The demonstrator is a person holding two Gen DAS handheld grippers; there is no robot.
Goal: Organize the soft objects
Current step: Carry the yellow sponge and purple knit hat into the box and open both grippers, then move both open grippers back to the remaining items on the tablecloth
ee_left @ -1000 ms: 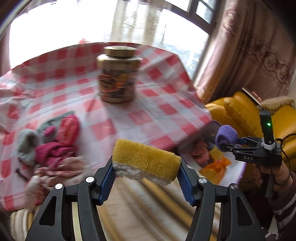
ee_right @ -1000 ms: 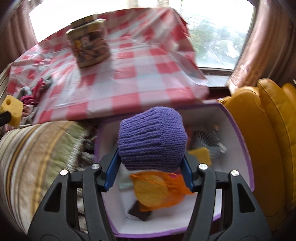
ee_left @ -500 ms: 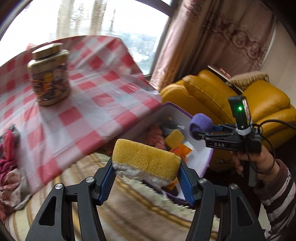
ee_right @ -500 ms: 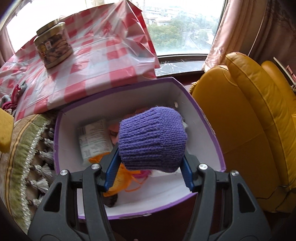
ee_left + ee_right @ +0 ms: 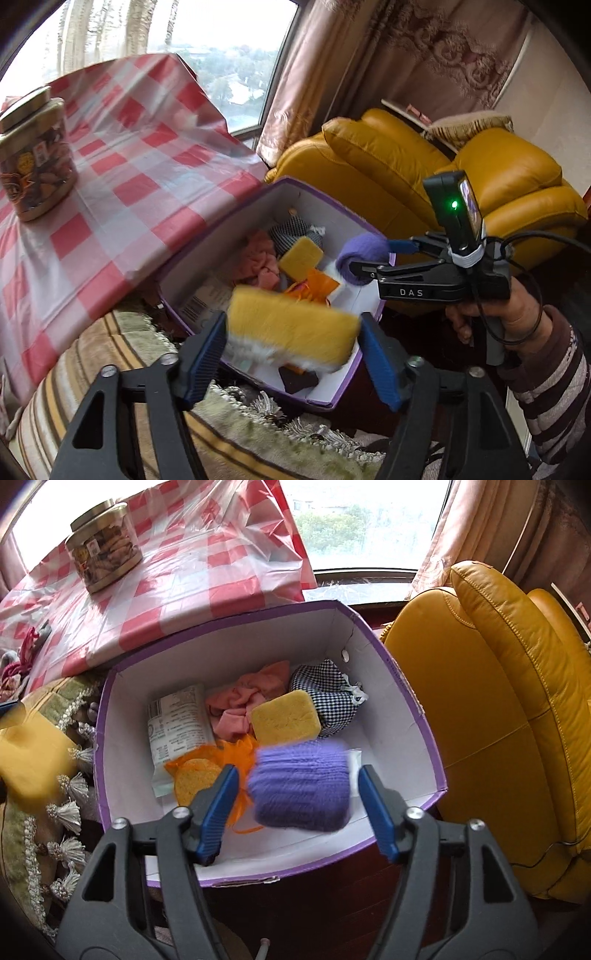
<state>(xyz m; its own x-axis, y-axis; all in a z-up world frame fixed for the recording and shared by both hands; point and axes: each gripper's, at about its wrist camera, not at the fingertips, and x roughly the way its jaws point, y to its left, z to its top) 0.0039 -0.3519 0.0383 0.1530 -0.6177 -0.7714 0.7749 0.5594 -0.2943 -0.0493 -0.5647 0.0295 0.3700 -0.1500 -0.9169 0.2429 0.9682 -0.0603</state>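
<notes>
Left wrist view: left gripper (image 5: 293, 341) jaws are opening, the blurred yellow sponge (image 5: 291, 334) sitting loose between them above the purple-rimmed box (image 5: 258, 206); right gripper (image 5: 297, 788) jaws are opening too, the purple knitted piece (image 5: 301, 788) slipping free over the box's contents

yellow sponge (image 5: 291, 332) blurred, above purple box (image 5: 343, 380)
</notes>
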